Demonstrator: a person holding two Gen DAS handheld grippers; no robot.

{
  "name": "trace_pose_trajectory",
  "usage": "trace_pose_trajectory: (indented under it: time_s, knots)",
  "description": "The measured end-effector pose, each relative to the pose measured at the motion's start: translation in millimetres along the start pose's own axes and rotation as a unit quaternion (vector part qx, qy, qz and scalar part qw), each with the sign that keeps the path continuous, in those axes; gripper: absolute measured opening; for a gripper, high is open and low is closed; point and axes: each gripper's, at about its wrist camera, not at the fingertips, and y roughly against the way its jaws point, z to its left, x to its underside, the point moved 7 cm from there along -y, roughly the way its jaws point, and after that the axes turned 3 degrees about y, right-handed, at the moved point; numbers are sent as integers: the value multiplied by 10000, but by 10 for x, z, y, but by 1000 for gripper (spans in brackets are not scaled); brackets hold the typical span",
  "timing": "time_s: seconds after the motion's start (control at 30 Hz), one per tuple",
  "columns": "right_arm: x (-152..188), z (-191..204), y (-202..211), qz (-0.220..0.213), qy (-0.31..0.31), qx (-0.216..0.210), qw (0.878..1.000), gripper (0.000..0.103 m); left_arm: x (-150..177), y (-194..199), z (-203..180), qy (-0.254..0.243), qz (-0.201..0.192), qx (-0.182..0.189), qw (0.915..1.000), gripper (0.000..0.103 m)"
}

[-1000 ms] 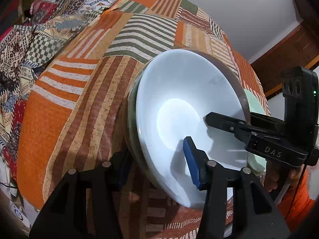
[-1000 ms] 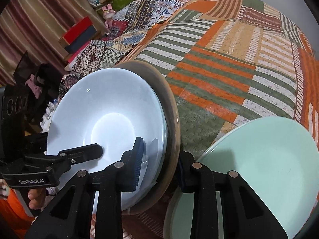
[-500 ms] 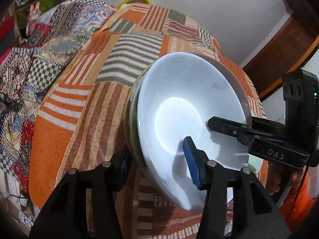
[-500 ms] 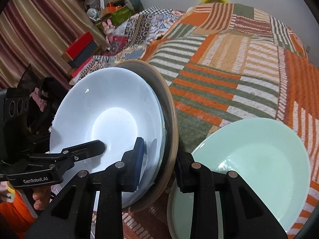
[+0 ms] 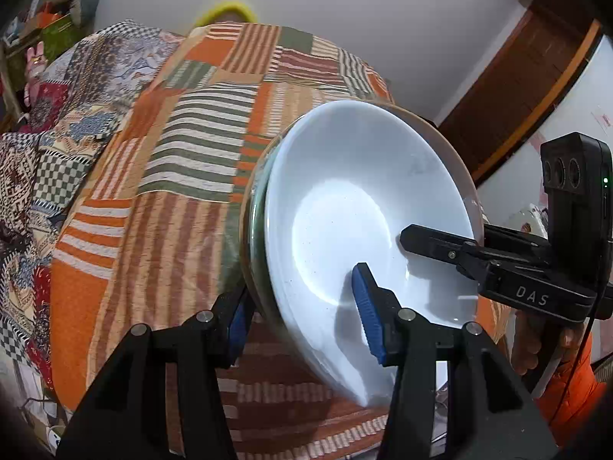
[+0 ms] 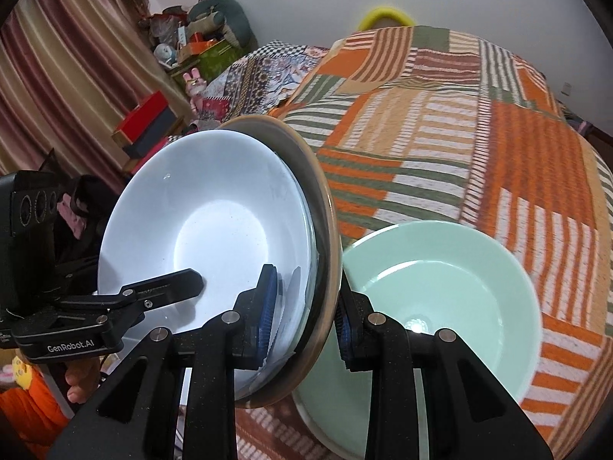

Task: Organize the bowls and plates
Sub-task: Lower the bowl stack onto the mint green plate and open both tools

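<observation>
Your stack (image 5: 367,226) is a white bowl (image 6: 214,226) nested in a wider dish with a brown rim (image 6: 325,207); a thin greenish edge shows between the two on the left wrist view. The white bowl is glossy, with a bright round patch of light in its well. The whole stack is tilted steeply on edge, held up over the striped orange-and-green quilt (image 5: 161,199) rather than lying on it.

Your left gripper (image 5: 302,318) stands partly spread and pinches the stack's lower rim: one blue pad (image 5: 367,318) presses the inside of the white bowl, the other finger sits behind the brown dish. Your right gripper (image 6: 306,310) is drawn much narrower and clamps the opposite rim the same way, one pad inside the white bowl, one behind the brown rim.

Both grippers point downward at a slant, facing each other across the stack, so each shows in the other's camera with its upper finger lying in the white bowl. A hand in an orange sleeve (image 5: 567,383) grips the right handle.

A mint bowl (image 6: 440,306) lies on the quilt just beside the stack on the right gripper's side, its near edge hidden behind that gripper's finger.
</observation>
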Motion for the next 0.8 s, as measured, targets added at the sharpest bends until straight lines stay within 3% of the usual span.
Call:
trace_pose_trajectory:
  time_s: [0.8]
  knots:
    - [461, -689, 504, -51, -771, 528, 9956, 25, 149, -464, -849, -655, 569, 464, 9951, 50]
